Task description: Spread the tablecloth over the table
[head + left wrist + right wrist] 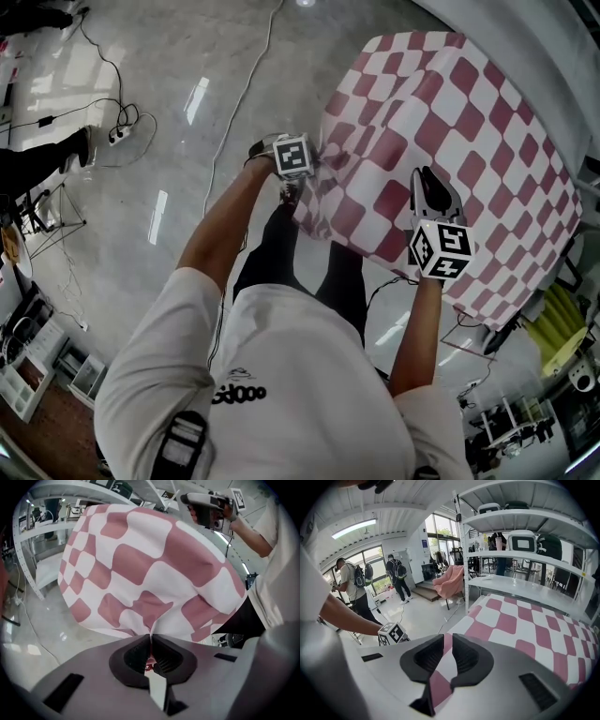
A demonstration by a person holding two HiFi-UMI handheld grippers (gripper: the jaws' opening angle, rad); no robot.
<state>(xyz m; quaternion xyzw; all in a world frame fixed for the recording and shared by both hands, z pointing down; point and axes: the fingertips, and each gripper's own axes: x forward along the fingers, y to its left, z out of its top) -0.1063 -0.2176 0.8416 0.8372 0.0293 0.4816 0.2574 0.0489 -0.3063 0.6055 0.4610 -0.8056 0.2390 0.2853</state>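
Observation:
A red-and-white checked tablecloth [450, 122] lies over the table at the upper right, its near edge hanging toward the floor. My left gripper [314, 161] is at the cloth's near left corner. In the left gripper view its jaws [151, 637] are shut on a bunched fold of the tablecloth [154, 559], which billows up in front. My right gripper [427, 176] sits further right along the near edge. In the right gripper view the jaws [448, 641] stand close together with the edge of the tablecloth [525, 620] pinched between them. The left gripper's marker cube [395, 632] shows beyond.
White metal shelving [511, 550] holding cases stands behind the table. Cables and a power strip [122, 131] lie on the shiny floor at the left. Two people with backpacks [396, 573] and a pink chair [450, 581] are farther off. Yellow items [553, 323] sit at the table's right.

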